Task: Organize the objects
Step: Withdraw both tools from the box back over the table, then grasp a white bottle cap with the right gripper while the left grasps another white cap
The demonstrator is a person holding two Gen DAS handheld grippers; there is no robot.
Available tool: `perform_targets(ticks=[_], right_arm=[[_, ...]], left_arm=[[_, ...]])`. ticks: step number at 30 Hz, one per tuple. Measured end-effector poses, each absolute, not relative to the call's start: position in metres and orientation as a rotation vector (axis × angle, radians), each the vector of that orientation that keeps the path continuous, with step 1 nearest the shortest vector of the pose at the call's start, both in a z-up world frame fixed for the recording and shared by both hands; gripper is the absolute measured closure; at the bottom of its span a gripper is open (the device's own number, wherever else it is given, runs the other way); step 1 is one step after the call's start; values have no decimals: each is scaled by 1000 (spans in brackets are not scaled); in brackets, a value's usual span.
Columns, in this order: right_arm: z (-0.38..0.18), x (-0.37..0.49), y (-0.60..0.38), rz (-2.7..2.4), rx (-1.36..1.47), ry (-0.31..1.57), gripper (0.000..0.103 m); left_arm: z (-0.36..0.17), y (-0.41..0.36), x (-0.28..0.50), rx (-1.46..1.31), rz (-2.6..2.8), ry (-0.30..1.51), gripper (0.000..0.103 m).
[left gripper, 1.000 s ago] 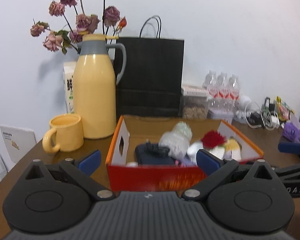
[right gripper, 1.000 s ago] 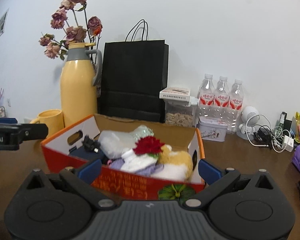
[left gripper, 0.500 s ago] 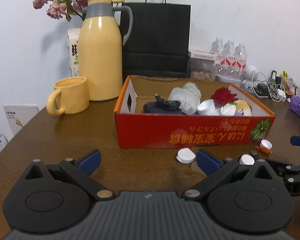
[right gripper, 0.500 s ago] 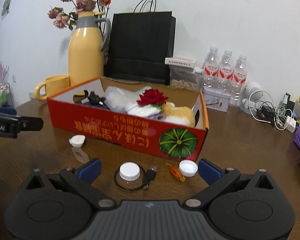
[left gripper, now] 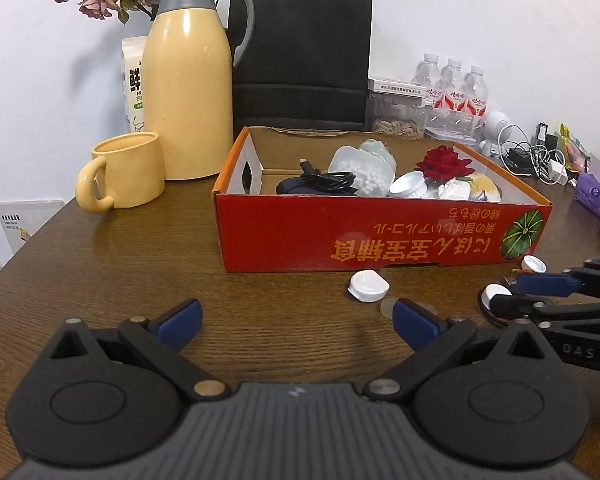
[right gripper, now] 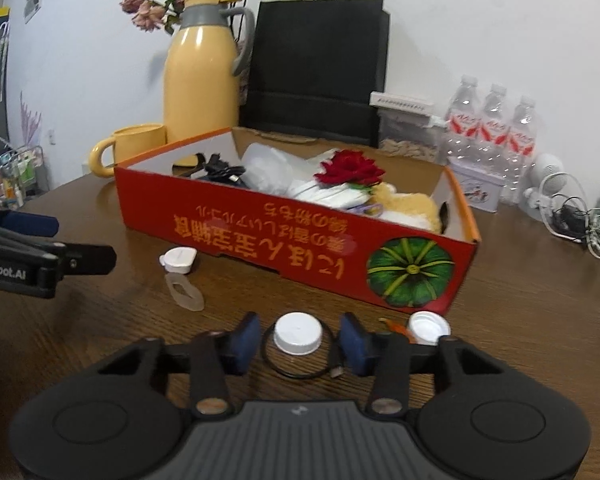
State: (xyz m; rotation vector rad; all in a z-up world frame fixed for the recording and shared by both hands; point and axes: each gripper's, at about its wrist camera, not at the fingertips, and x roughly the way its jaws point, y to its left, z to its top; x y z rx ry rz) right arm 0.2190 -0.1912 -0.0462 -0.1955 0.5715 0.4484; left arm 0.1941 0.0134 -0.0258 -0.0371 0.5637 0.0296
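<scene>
From your left wrist view, your left gripper hangs over bare bench with its jaws spread wide and nothing between them. Just ahead of the right-hand jaw lies a white flip cap, with a clear plastic scrap touching that jaw's tip. Beyond them stands the red cardboard box, already holding a black cable, a bag of white beads, a red fabric rose and other small things. A yellow mug and yellow thermos jug stand well off to the far left. Your right gripper shows at the right edge, around a white cap.

From your right wrist view, your right gripper's jaws are closing on a white bottle cap, which sits squarely between them inside a black ring; the pads are near its sides but do not look to be pressing yet. A second white cap and a small orange piece lie just outside the right-hand jaw. The box stands straight ahead of the jaws.

The step in hand looks like picking loose caps off the bench. Next, finish the squeeze on the cap alone, clear of the ring, lift it, and carry it over the box's near wall.
</scene>
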Motion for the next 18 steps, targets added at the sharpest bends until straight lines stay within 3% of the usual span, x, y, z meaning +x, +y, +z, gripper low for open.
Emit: perform_targets(ticks=[8,10,18], right_arm=[[-50,228,-188,432,-189,595,69],[-50,229,-187,437,-185,598,77],[-48,226,-187,435,-188,577,77]], left_arm=[[-27,14,196,-42,30,568,0],[-28,14,196,-42,30,568,0],[-30,16,197,-46,39,575,0]])
